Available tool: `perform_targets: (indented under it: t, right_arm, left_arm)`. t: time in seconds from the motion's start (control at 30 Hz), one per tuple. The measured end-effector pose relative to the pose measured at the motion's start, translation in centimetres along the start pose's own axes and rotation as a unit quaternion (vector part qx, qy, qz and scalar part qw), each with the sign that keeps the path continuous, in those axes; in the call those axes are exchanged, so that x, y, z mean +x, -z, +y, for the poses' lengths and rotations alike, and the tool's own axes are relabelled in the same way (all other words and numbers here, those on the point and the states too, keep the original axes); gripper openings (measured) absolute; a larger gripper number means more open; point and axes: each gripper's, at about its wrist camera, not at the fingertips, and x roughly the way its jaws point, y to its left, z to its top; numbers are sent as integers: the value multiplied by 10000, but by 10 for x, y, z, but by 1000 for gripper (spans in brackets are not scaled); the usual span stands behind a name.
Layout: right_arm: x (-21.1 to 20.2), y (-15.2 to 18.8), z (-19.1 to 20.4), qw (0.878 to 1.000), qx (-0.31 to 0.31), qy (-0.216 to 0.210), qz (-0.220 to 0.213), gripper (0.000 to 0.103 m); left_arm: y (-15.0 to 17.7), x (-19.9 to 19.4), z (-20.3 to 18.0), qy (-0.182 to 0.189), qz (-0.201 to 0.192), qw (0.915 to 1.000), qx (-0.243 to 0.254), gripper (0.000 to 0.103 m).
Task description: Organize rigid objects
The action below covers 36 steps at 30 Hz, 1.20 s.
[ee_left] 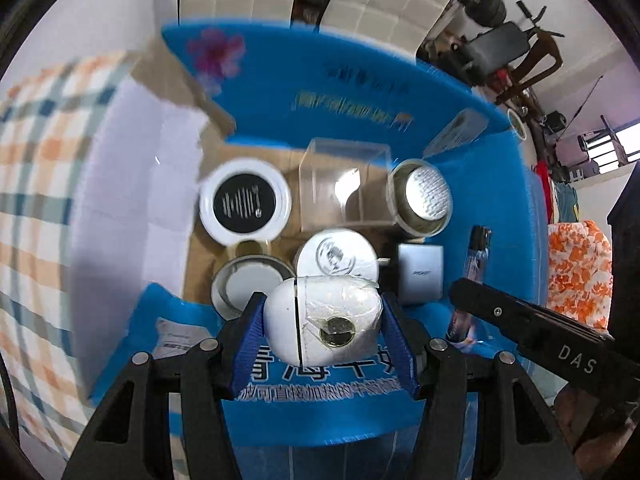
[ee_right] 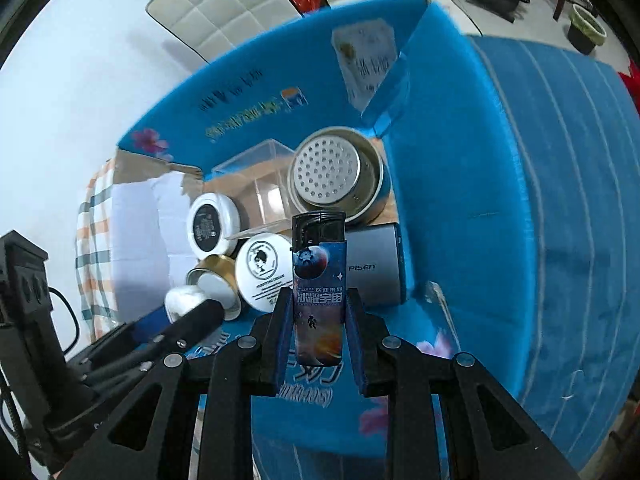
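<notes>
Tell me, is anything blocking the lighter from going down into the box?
The lighter is held upright in the right gripper. The grey Pisen block and white jar lie just beyond it; blue box floor shows below it, so nothing seems to block it.

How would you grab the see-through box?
The clear box stands open-topped at the back of the blue bin. Probably come from above and pinch one thin wall at the rim: jars crowd its front, and the metal strainer cup is beside it.
</notes>
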Motion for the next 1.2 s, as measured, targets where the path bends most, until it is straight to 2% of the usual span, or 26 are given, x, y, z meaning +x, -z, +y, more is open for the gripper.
perform_targets:
  t: [0.27,0.37,0.47,0.53,0.67,0.73,0.77,0.83,0.9,0.97,1.03,1.07,1.1,1.2]
  right_arm:
    - [39,-7,-3,9990,281,-193,281,27]
    - [48,-7,0,9988,301,-140,370,27]
    - [59,-6,3,9978,325,-159,564,28]
    - [62,-5,5,9980,291,-124,538,28]
    - [66,-4,12,9984,170,53,531,29]
    - [64,-3,14,9983,139,128,544,34]
    - [62,-2,14,9985,115,163,515,41]
    - [56,0,14,9985,72,364,402,48]
    - [49,2,14,9983,12,496,313,64]
    - [41,3,16,9971,-112,740,153,70]
    - [35,5,19,9947,-316,973,88,72]
    - [33,6,22,9926,-403,1145,22,83]
    - [28,8,24,9911,-456,1248,-63,91]
    - [21,12,27,9867,-565,1509,-209,94]
  left_arm:
    - [0,27,16,135,374,9990,-190,54]
    - [1,30,24,198,399,9986,-290,54]
    - [0,33,32,151,462,9983,-332,54]
    - [2,36,35,167,536,9977,-375,54]
    - [7,38,34,-55,593,9978,-293,54]
    - [11,38,33,-99,575,9980,-262,58]
    - [13,36,33,-104,553,9981,-253,62]
    - [15,31,33,-143,457,9986,-231,78]
    - [15,26,33,-262,387,9987,-200,89]
    - [15,21,35,-342,354,9986,-182,91]
    - [16,17,36,-445,319,9984,-159,94]
    - [15,14,39,-498,293,9982,-156,101]
    - [17,12,39,-560,247,9980,-146,103]
    - [19,0,39,-818,91,9966,-91,103]
